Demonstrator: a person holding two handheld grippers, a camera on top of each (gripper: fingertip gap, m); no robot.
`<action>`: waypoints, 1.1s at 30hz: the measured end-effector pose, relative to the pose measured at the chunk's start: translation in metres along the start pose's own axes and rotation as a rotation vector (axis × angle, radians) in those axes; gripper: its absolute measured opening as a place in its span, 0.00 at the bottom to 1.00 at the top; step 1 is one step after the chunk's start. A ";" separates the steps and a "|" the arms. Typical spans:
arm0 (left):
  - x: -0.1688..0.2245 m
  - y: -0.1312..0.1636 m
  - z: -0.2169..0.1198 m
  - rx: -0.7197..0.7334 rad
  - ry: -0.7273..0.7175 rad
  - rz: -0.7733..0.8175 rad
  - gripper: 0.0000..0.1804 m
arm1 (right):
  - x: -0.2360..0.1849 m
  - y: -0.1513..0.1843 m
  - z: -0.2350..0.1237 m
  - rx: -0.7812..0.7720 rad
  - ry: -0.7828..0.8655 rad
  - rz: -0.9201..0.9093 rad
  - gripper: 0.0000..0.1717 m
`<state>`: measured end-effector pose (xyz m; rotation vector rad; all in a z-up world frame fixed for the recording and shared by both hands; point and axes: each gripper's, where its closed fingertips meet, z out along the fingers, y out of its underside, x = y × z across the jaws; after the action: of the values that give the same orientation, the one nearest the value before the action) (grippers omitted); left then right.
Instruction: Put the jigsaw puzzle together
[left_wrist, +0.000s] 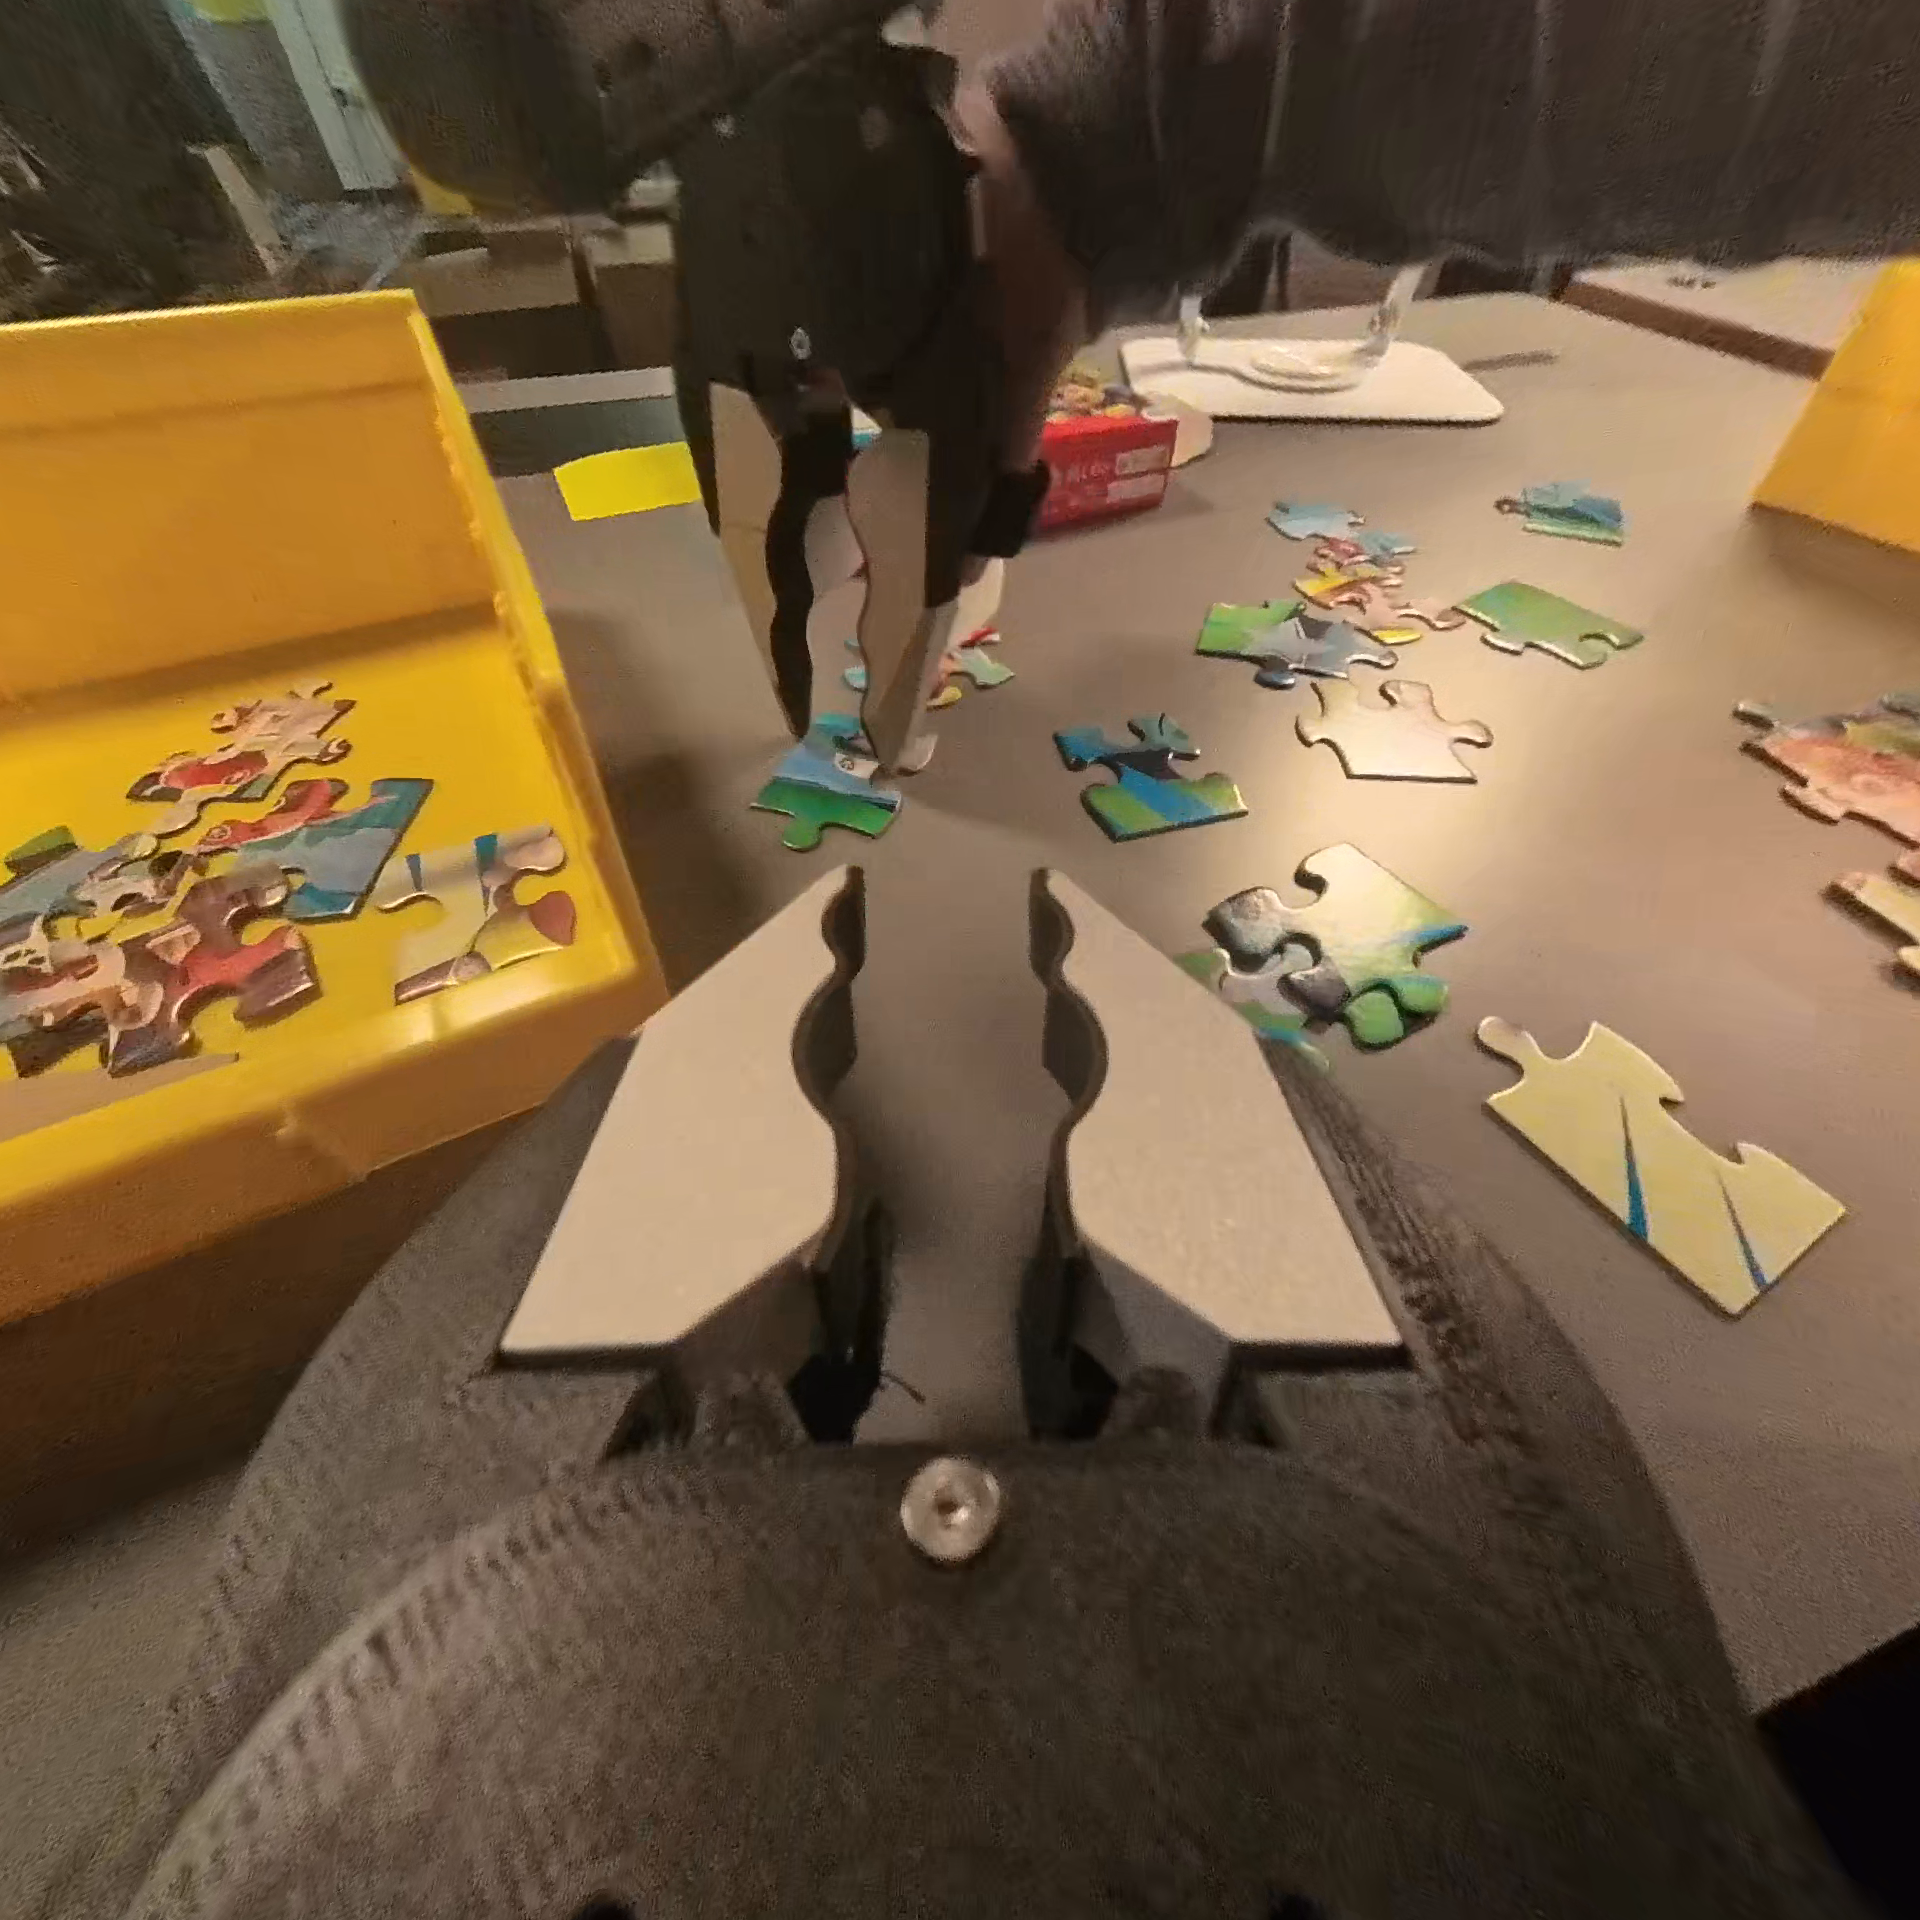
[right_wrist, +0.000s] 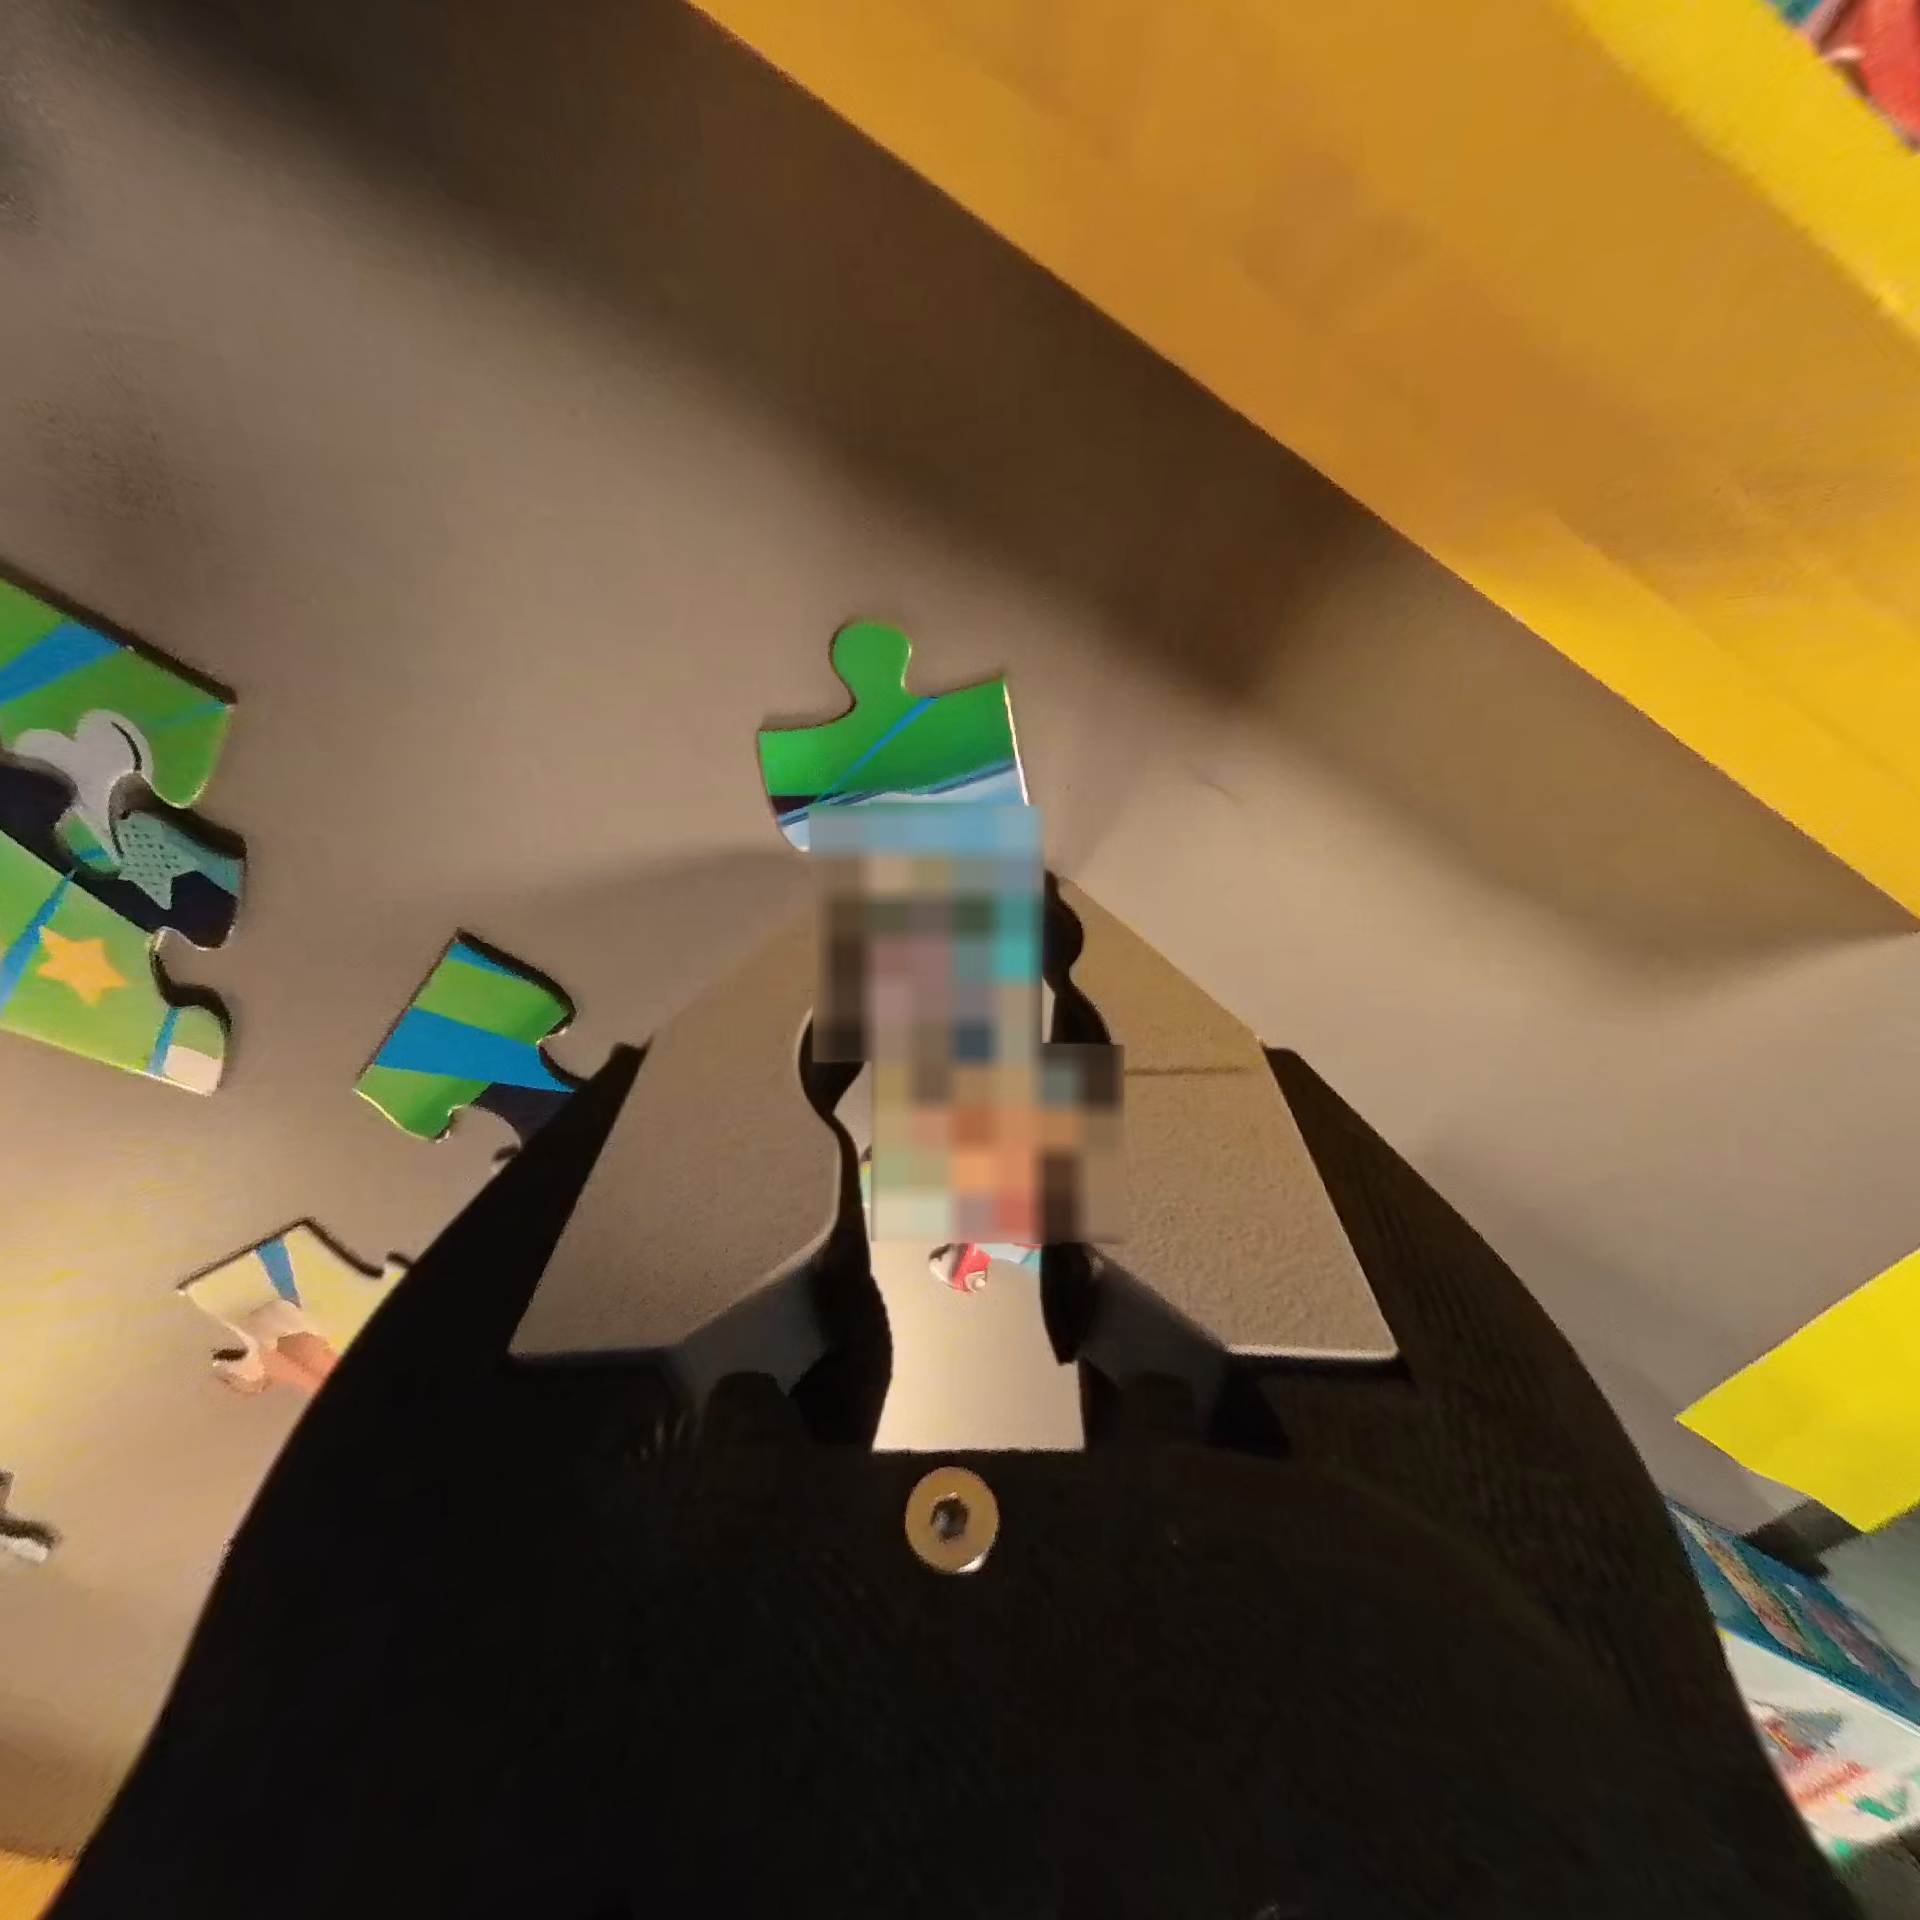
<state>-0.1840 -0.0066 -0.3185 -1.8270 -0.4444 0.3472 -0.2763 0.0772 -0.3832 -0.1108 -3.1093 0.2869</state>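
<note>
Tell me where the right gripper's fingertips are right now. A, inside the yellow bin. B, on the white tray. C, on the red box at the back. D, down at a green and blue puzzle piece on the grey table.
D: the left wrist view shows the right gripper pointing down, its tips at the green and blue puzzle piece lying on the grey table, beside the yellow bin.

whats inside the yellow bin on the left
The yellow bin holds a loose heap of jigsaw pieces lying on its floor, several overlapping. Whatever lies under the overlapping pieces is covered, and the bin's near wall hides the front strip of the floor.
</note>
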 end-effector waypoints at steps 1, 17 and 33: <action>0.001 0.002 0.002 -0.020 0.006 0.015 0.17 | 0.000 0.000 0.000 -0.012 0.005 -0.004 0.17; 0.013 0.012 0.000 -0.127 0.017 0.047 0.17 | -0.029 -0.016 -0.003 0.370 0.073 0.379 0.38; 0.013 0.042 -0.094 -0.110 0.014 0.081 0.20 | -0.063 -0.037 -0.001 0.351 0.039 0.472 0.61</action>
<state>-0.1248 -0.0912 -0.3313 -1.9575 -0.3870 0.3709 -0.2164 0.0361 -0.3758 -0.8289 -2.8930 0.8149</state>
